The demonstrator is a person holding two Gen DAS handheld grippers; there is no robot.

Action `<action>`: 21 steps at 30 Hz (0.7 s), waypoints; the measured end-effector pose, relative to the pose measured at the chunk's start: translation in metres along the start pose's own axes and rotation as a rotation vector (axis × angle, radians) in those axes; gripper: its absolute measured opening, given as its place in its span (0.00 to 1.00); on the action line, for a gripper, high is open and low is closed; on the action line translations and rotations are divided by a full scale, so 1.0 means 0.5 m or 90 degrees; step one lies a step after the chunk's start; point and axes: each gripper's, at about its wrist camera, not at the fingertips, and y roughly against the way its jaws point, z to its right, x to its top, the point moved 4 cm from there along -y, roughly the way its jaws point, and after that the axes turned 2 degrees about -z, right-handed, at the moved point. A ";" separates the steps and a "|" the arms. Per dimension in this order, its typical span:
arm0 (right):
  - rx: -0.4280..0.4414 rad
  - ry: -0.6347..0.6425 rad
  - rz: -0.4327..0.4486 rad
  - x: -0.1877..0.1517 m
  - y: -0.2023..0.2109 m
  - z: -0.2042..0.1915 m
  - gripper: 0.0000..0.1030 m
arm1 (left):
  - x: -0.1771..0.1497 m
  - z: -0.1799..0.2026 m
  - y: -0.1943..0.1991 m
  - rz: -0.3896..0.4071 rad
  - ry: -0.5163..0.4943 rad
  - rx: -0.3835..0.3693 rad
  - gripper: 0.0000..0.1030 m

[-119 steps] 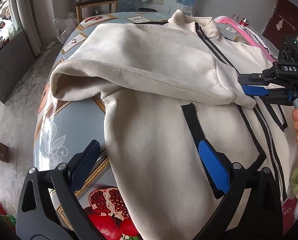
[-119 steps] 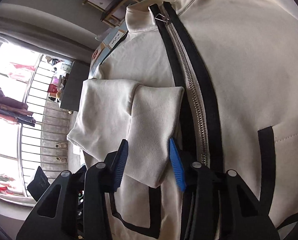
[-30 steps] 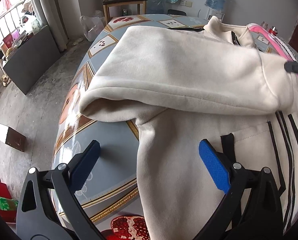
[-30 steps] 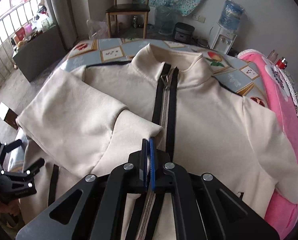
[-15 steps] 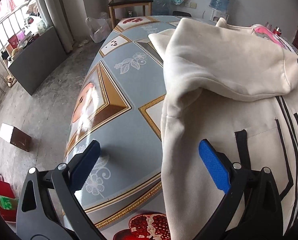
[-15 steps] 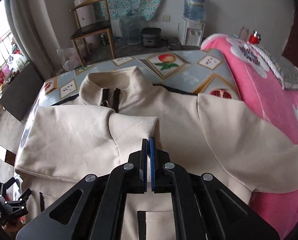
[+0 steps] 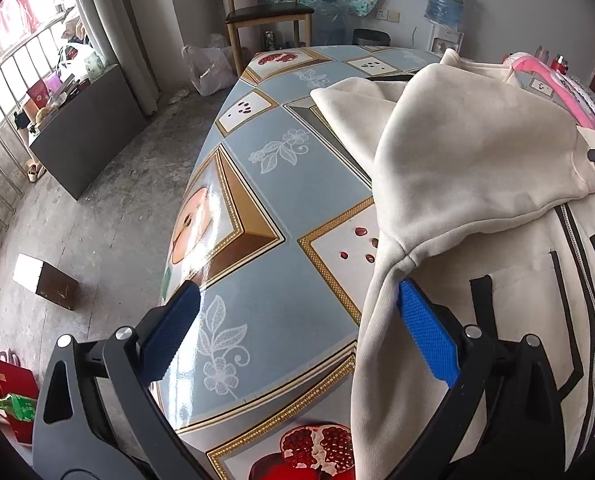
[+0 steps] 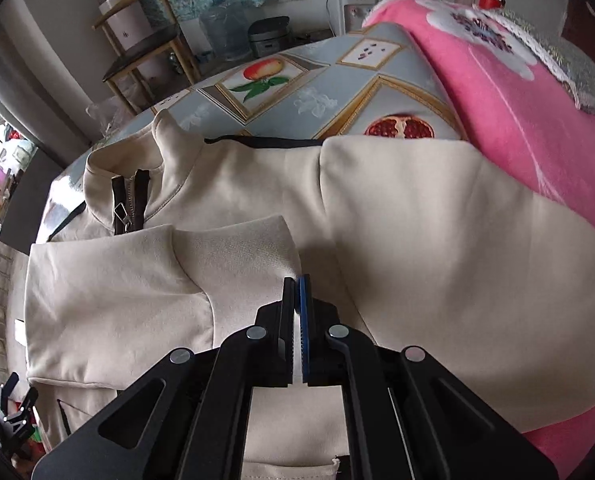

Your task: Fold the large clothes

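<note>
step: fold sleeve across chest | right gripper [image 8: 297, 300] fingers pinched on sleeve cuff [image 8: 249, 248]; left gripper [image 7: 293, 320] fingers wide, holding nothing, beside jacket [image 7: 477, 184] side seam | jacket on counter [image 7: 265, 184], zip up | advice: lay cuff flat past zip [image 8: 127, 204]; left pins seam; release low

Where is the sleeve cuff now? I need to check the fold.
In the right wrist view the cuff lies centre frame on the jacket chest, right of the zipper, pinched in the right tool.

Daylight came from the window [image 7: 13, 52]; glare streaked the tablecloth [image 7: 201, 240]; fisheye bending darkened the corners.
</note>
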 end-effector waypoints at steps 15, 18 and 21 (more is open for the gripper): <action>-0.045 0.130 -0.006 -0.062 -0.035 -0.054 0.07 | -0.013 0.013 -0.001 0.013 -0.039 0.031 0.93; -0.010 0.112 0.041 -0.054 0.039 -0.054 0.05 | -0.017 0.009 -0.005 0.009 -0.031 0.032 0.93; -0.007 0.098 0.099 -0.066 0.127 -0.036 0.04 | -0.022 0.007 0.003 0.011 -0.026 0.022 0.93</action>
